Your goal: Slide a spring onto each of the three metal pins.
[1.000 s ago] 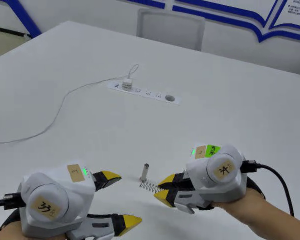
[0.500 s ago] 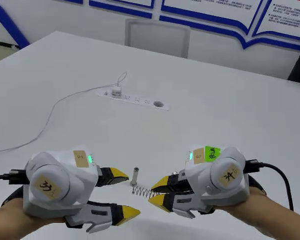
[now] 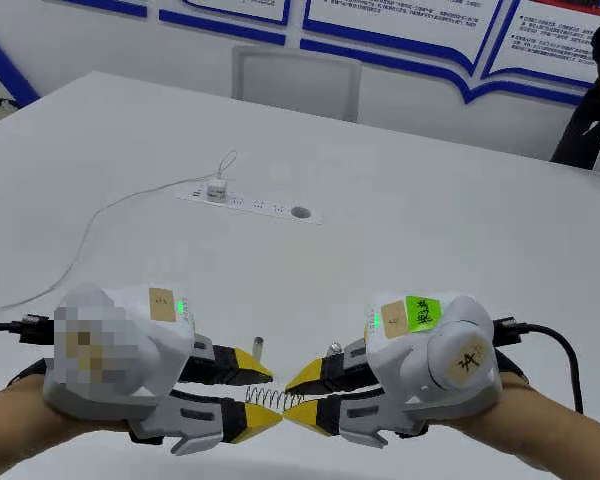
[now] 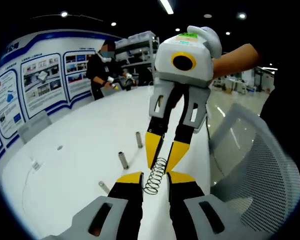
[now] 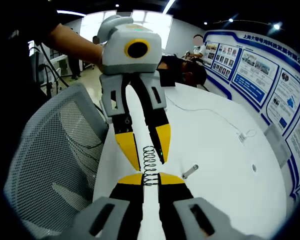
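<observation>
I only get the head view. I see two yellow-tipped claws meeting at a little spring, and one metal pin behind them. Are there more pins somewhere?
Observer: Yes. The left gripper view shows three on the table: a far pin, a middle pin and a near pin. None seems to carry a spring.
Operator: What sits on the person's side, off my picture?
Observer: A grey mesh chair, right beside the table's edge in the right gripper view.
Operator: Who has the spring?
Observer: In the right gripper view the spring has its near end held between the jaws of the right gripper. The jaws of the left gripper flank its far end; whether they pinch it is unclear.
</observation>
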The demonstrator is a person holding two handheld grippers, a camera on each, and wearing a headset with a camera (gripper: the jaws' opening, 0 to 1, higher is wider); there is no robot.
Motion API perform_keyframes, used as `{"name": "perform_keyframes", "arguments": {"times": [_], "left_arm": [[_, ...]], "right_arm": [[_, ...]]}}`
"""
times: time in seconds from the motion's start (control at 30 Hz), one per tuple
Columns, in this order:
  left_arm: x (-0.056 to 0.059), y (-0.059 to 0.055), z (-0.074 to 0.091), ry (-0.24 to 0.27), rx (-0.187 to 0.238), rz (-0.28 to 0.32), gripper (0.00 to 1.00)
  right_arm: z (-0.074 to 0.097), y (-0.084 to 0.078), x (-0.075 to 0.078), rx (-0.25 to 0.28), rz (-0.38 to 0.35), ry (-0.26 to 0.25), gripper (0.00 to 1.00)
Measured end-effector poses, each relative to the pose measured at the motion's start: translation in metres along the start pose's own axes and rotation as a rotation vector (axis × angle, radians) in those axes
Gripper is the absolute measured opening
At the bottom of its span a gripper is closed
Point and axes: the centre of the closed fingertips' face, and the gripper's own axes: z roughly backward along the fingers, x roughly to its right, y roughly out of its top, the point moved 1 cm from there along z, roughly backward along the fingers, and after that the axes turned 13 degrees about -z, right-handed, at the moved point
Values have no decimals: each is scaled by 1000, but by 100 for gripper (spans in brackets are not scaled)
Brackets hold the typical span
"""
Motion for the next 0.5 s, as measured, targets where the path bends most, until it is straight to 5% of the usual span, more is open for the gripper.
{"name": "perform_keyframes", "arguments": {"times": [0.5], "left_arm": [[2, -7, 0, -46, -42, -54, 14]], "right_arm": [[-1, 4, -2, 0, 14, 12, 11]]}}
